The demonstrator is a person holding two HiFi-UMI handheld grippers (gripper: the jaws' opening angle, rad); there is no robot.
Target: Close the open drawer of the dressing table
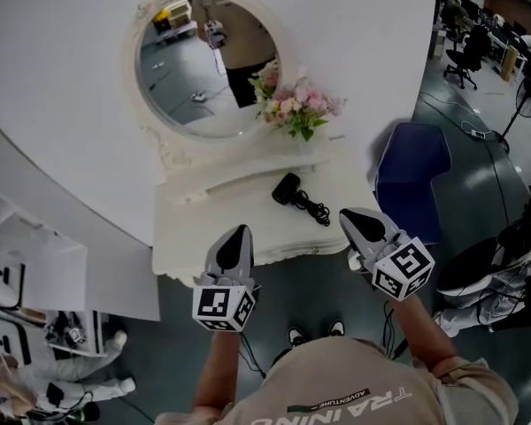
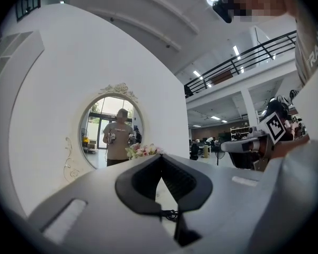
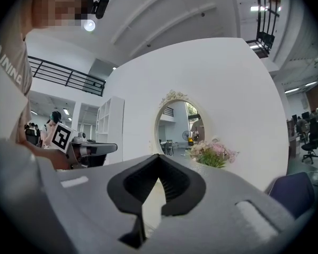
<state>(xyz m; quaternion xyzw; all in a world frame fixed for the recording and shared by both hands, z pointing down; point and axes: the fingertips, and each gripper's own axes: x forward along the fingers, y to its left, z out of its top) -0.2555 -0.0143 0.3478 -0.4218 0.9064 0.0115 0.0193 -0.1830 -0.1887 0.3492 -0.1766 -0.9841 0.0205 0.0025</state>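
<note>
The white dressing table (image 1: 239, 224) stands against a curved white wall, with an oval mirror (image 1: 203, 60) above it. Its front edge carries a small knob (image 1: 317, 251); from this steep angle I cannot tell how far any drawer stands out. My left gripper (image 1: 237, 234) hovers over the table's front edge, jaws shut and empty. My right gripper (image 1: 358, 215) is held by the table's right front corner, also shut and empty. In the left gripper view the left gripper (image 2: 160, 157) points at the mirror (image 2: 111, 126). In the right gripper view the right gripper (image 3: 159, 157) points at the mirror (image 3: 180, 123) too.
A black hair dryer (image 1: 288, 188) with its cord and pink flowers (image 1: 296, 106) sit on the tabletop. A blue chair (image 1: 411, 180) stands right of the table. White shelving (image 1: 26, 264) is at the left. Cables and a black office chair (image 1: 496, 268) lie at the right.
</note>
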